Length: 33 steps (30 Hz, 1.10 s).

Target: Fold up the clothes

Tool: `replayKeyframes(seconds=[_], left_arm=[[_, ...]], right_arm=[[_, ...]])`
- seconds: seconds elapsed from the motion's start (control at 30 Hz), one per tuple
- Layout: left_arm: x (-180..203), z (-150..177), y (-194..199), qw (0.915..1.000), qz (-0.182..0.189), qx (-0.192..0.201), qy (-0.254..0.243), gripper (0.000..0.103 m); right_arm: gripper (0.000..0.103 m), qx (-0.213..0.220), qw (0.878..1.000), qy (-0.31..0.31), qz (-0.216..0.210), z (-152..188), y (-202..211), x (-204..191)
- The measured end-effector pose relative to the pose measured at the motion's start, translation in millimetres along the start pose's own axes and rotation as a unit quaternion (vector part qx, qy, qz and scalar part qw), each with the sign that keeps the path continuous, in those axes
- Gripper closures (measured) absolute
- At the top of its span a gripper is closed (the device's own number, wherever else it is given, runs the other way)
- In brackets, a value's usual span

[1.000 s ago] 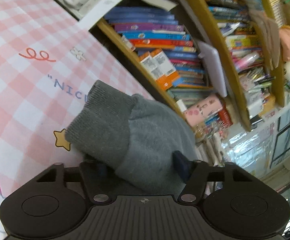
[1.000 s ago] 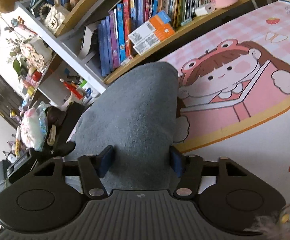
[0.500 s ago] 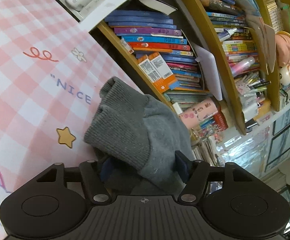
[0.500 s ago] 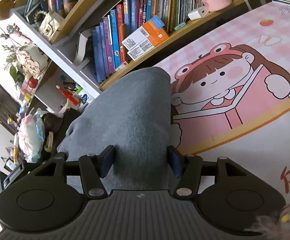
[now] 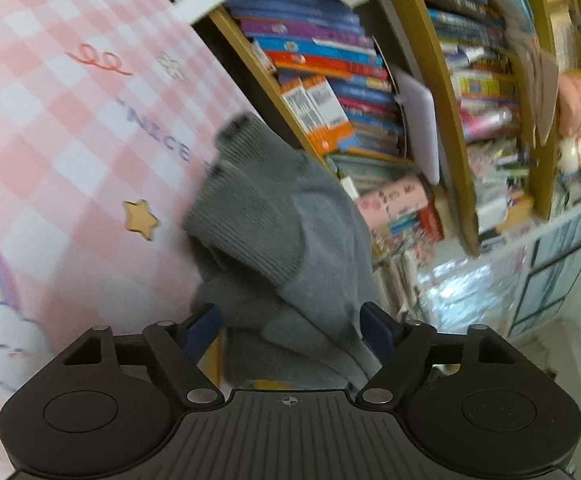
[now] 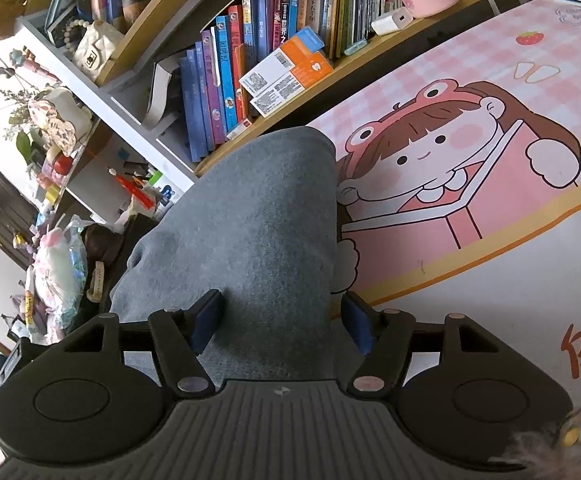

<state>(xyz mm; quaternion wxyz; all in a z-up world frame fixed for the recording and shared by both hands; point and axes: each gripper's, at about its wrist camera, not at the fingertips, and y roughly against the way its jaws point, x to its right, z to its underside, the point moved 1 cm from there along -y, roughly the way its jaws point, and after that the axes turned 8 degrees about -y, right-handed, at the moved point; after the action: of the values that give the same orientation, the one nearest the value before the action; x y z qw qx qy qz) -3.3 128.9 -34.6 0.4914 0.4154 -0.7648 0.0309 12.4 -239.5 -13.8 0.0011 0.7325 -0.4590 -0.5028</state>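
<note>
While our left gripper [image 5: 290, 330] spreads its blue-padded fingers [image 5: 204, 330] wide, having just been opening, the grey garment [image 5: 286, 240] lies between them, bunched and loose. Its ribbed cuff [image 5: 246, 216] folds over smoother fleece, and a gap shows between the left-hand pad and the cloth; on the other side we cannot tell whether pad and cloth touch. Our right gripper [image 6: 282, 324] has also just been opening, and its fingers [image 6: 208, 320] stand apart, one pad lying on the soft, felted cloth, which runs between the pads as a flat, rounded-end panel, the other pad clear of its edge. Beyond the fingers the garment rests on the table [image 6: 470, 240], near its far edge, on a smooth pink checked mat [image 5: 50, 128] printed with a star, a rainbow and a cartoon girl. Past that edge stand wooden shelves [image 6: 290, 88] packed with glossy book spines and two orange-and-white boxes [image 6: 286, 72]. The left view is blurred.
</note>
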Motion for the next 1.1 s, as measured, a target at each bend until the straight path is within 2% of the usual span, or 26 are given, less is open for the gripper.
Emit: replayKeyframes(seconds=[0.07, 0.1, 0.17, 0.37, 0.43, 0.47, 0.5, 0.6, 0.67, 0.73, 0.8, 0.87, 0.93, 1.0, 1.1], left_arm=[[6.5, -1.4, -9.8, 0.9999, -0.007, -0.011, -0.003, 0.02], [9.2, -2.0, -13.5, 0.9999, -0.008, -0.013, -0.002, 0.013], [15.2, -3.2, -19.5, 0.9998, -0.008, -0.018, -0.006, 0.006], [20.9, -2.2, -26.1, 0.9992, -0.024, -0.007, -0.031, 0.006], [20.7, -1.2, -26.7, 0.9989, -0.031, 0.0, -0.034, 0.009], [20.2, -0.9, -27.3, 0.9988, -0.035, 0.002, -0.035, 0.016], [19.7, -0.6, -27.8, 0.9985, -0.039, 0.005, -0.036, 0.027], [23.0, 0.8, -27.3, 0.9971, -0.047, 0.018, -0.057, 0.051], [33.9, 3.5, -25.9, 0.9922, -0.059, 0.029, -0.105, 0.054], [35.2, 2.5, -26.0, 0.9911, -0.06, 0.027, -0.116, 0.054], [28.2, -0.9, -26.3, 0.9942, -0.047, 0.017, -0.095, 0.051], [23.7, -4.6, -27.3, 0.9961, -0.039, 0.007, -0.079, 0.047], [19.9, -7.1, -30.2, 0.9976, -0.032, 0.0, -0.061, 0.04], [15.7, -9.7, -33.3, 0.9987, -0.026, -0.005, -0.044, 0.035], [12.3, -13.5, -37.8, 0.9993, -0.023, -0.006, -0.028, 0.034]], right_arm=[[0.04, -0.001, 1.0, 0.0, -0.001, -0.1, -0.2, 0.3], [0.04, -0.002, 1.0, 0.001, -0.002, 0.2, -0.7, -0.4], [0.04, -0.005, 1.0, 0.003, -0.003, 1.2, -2.3, -1.9], [0.039, -0.009, 1.0, 0.006, -0.006, 3.8, -6.8, -4.6], [0.041, -0.009, 1.0, 0.008, -0.005, 4.1, -7.1, -5.1], [0.042, -0.009, 1.0, 0.009, -0.004, 4.2, -7.3, -5.3], [0.045, -0.007, 1.0, 0.014, -0.003, 4.3, -7.2, -6.7], [0.058, 0.005, 0.999, 0.043, -0.002, 5.3, -4.7, -15.3], [0.064, 0.015, 0.998, 0.065, -0.009, 6.6, -1.8, -21.0], [0.065, 0.017, 0.998, 0.066, -0.011, 6.1, -1.4, -20.1], [0.064, 0.011, 0.999, 0.049, -0.014, 3.3, -3.0, -15.0], [0.06, 0.003, 0.999, 0.035, -0.012, 0.2, -5.1, -11.7], [0.051, -0.007, 1.0, 0.023, -0.007, -2.9, -7.9, -9.4], [0.048, -0.018, 1.0, 0.006, -0.008, -5.5, -11.5, -6.0], [0.047, -0.041, 0.998, -0.04, -0.025, -6.6, -18.0, 2.4]])
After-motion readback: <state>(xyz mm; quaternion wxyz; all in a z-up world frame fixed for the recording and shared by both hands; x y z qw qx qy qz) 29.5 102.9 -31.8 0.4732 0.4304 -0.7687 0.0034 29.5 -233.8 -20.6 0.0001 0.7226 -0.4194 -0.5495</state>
